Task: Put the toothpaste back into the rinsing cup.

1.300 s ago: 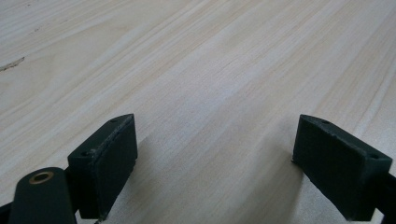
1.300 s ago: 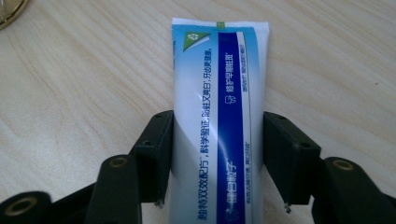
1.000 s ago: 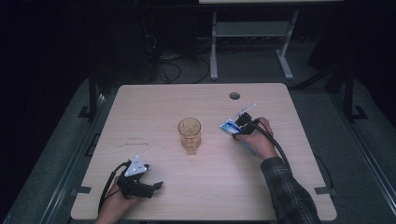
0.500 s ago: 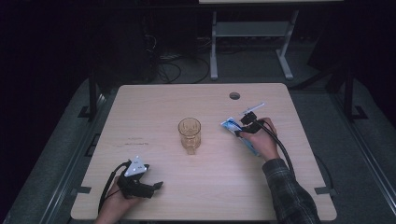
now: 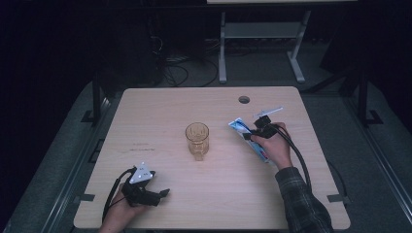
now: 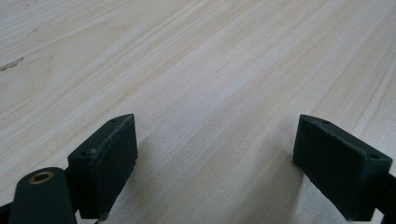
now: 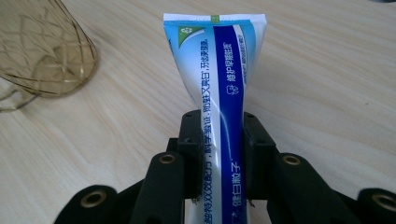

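A blue and white toothpaste tube (image 5: 237, 126) lies on the table's right half, its flat end pointing at the glass. My right gripper (image 5: 250, 136) is shut on it. Its jaws have just been closing, and in the right gripper view the pads press both sides of the toothpaste tube (image 7: 219, 60) at my right gripper (image 7: 219, 128). An amber glass mug (image 5: 197, 139) stands upright mid-table, left of the tube, and the glass mug (image 7: 42, 51) sits at upper left in that view. My left gripper (image 5: 163, 193) rests open near the front left edge, with bare wood between the jaws of the left gripper (image 6: 215, 158).
The light wooden table (image 5: 160, 111) has a round cable hole (image 5: 244, 99) at the back right. Cables trail from both grippers. A metal stand (image 5: 257, 43) is on the dark floor behind the table.
The right gripper's jaws have drawn in around the toothpaste tube, and the hand has barely shifted. The left hand and the mug have not moved.
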{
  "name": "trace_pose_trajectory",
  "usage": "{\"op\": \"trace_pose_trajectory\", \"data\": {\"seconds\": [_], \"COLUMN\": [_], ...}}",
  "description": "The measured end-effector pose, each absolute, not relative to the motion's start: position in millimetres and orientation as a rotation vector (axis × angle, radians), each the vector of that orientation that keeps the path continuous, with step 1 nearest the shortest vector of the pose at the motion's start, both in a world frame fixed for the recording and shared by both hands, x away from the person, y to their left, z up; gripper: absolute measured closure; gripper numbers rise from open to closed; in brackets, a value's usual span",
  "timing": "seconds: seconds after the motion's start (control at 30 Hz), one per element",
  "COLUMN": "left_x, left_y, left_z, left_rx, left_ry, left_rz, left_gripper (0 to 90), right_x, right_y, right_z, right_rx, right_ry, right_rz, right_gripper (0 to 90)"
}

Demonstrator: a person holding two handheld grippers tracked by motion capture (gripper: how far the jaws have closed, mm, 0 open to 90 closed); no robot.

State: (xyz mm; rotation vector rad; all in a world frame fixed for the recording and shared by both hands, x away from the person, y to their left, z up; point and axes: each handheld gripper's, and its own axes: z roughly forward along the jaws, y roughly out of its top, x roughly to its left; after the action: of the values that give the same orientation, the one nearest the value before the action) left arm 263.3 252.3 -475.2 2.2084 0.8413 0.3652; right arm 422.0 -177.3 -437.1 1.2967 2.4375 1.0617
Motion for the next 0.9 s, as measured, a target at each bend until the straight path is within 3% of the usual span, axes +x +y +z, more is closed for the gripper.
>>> {"op": "trace_pose_trajectory", "data": {"seconds": [0.9], "left_x": [263], "left_y": [252], "left_z": [-475], "left_rx": [2.207], "left_ry": [0.843], "left_rz": [0.367], "left_gripper": [13.1], "right_x": [397], "right_y": [-200], "right_z": [-409], "right_rx": [1.245], "right_ry": [2.277], "right_rz": [1.374], "right_gripper": [73.0]}}
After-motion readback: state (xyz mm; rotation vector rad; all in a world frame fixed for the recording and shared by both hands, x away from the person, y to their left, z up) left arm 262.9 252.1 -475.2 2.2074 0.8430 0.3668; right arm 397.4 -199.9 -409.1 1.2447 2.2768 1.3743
